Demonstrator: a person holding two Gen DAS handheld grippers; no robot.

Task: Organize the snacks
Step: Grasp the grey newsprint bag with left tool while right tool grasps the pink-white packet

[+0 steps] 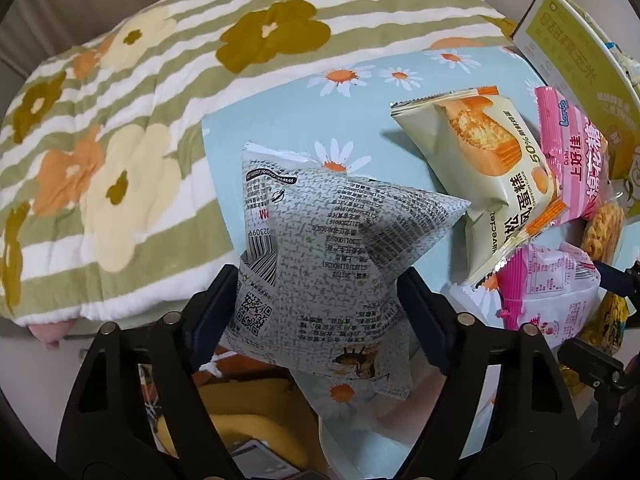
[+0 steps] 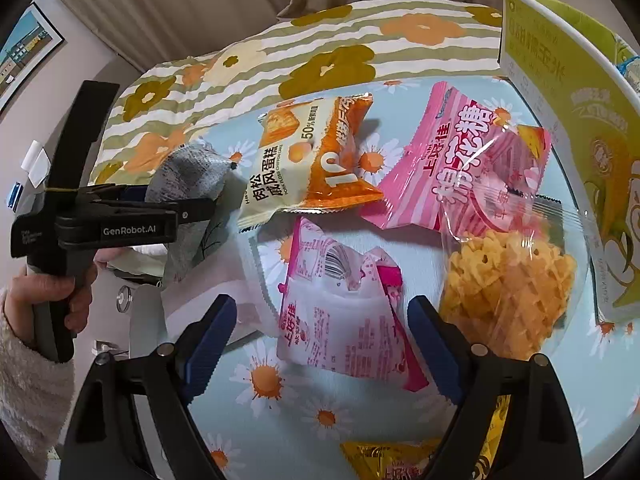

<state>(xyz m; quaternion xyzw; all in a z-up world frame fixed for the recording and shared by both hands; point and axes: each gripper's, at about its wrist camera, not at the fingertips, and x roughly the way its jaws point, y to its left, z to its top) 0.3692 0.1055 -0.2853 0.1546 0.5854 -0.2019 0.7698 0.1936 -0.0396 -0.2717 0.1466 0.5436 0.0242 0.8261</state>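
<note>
Left gripper point(image 1: 320, 296): jaws clamped on the grey printed packet point(image 1: 320, 248), held at the near edge of the daisy-print cloth point(image 1: 280, 120). Right gripper point(image 2: 320, 332): jaws wide, straddling the white-and-pink packet point(image 2: 340, 320) without contact. Beyond lie the cake packet point(image 2: 304, 164) and pink candy bag point(image 2: 460, 168). Risk: the puffed grey packet may slip; closing right could snag the crisps bag point(image 2: 508, 276).
</note>
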